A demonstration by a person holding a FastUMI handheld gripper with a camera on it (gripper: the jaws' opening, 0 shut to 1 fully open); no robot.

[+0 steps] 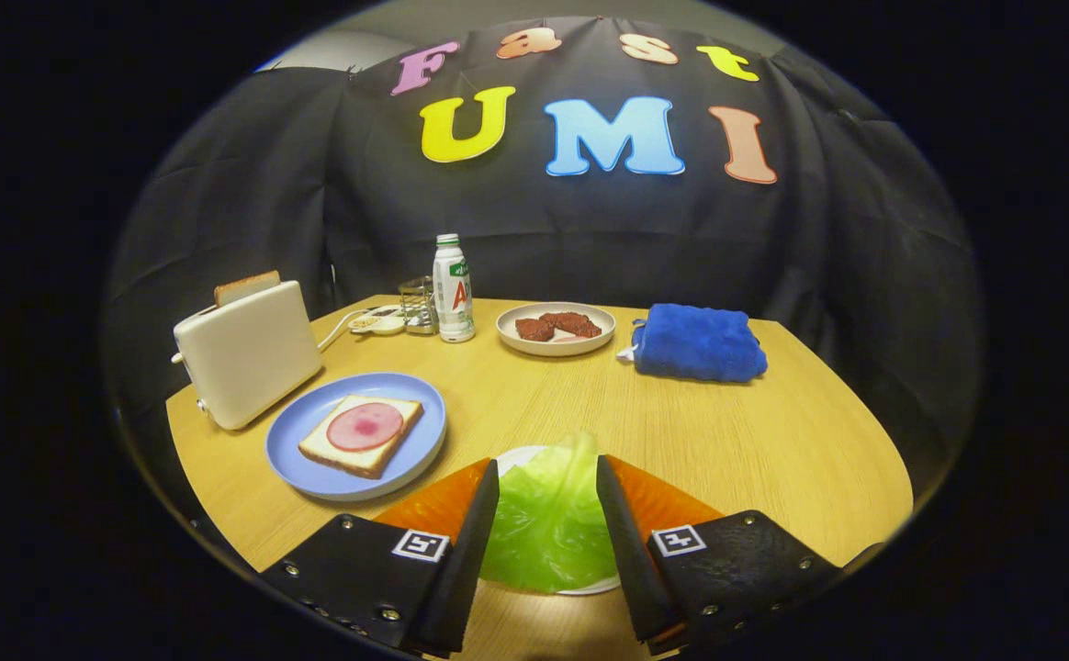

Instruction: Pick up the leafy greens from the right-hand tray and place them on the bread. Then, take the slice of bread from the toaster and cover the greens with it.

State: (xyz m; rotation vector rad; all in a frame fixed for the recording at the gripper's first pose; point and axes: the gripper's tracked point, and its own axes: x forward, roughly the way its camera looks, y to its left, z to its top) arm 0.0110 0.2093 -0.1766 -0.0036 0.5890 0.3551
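A leaf of green lettuce (548,532) lies on a small white plate (518,456) at the near edge of the wooden table. My gripper (547,462) is open, with one finger on either side of the leaf and the leaf filling the gap between them. Ahead and to the left, a blue plate (424,395) holds a slice of bread (362,433) topped with a round pink slice of ham. Left of that plate stands a cream toaster (245,353) with a slice of bread (246,286) sticking up from its slot.
Toward the back of the table stand a white bottle (453,289), a small glass holder (417,305) and a white power strip (376,320). A plate of brown meat pieces (555,329) and a folded blue cloth (698,342) sit back right.
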